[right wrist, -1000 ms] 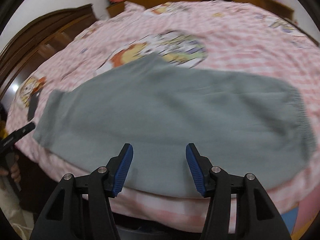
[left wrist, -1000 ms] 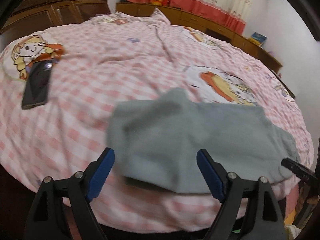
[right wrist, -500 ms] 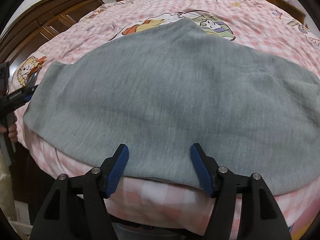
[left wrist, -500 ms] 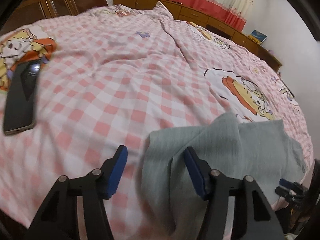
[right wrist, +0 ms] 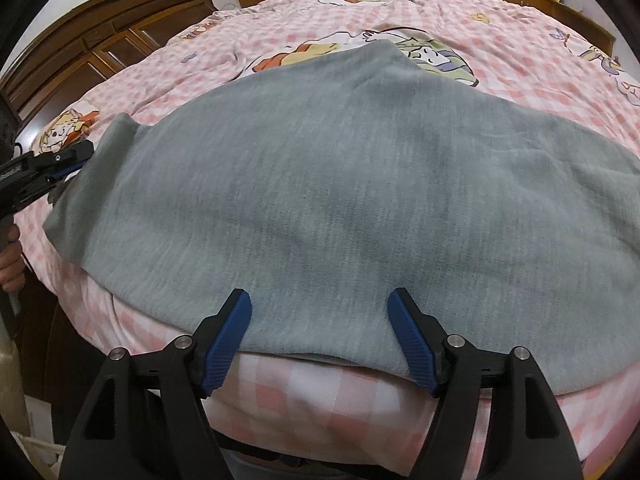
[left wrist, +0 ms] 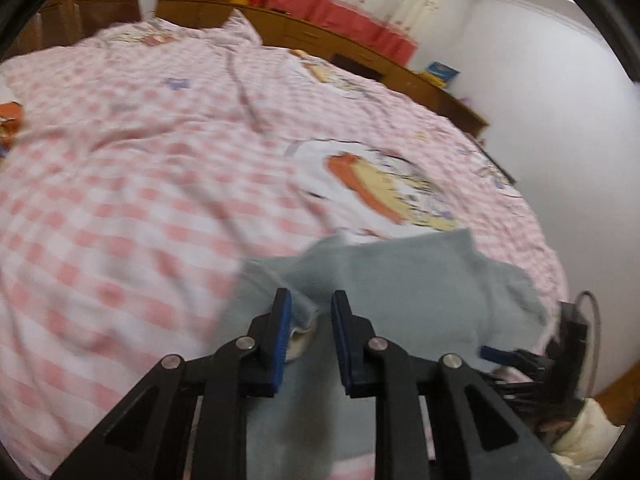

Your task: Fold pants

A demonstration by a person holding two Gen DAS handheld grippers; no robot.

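Grey pants [right wrist: 340, 184] lie spread across the near edge of a bed with a pink checked sheet [right wrist: 500, 52]. In the left wrist view my left gripper [left wrist: 308, 320] is nearly closed, its jaws pinching a raised fold at the left end of the pants [left wrist: 392, 280]. It also shows at the far left of the right wrist view [right wrist: 68, 158], at the pants' left corner. My right gripper [right wrist: 320, 320] is open, its fingers straddling the near hem of the pants at the bed edge, holding nothing.
The pink checked sheet [left wrist: 140, 200] with cartoon prints stretches far beyond the pants. A dark wooden wardrobe [right wrist: 100, 56] stands to the left. A wooden cabinet [left wrist: 320, 40] with red curtains runs along the back wall. The right gripper shows at the lower right of the left wrist view [left wrist: 500, 354].
My left gripper has moved onto the pants' left end and narrowed around a fold of cloth. My right gripper stays open at the near hem, hardly moved.
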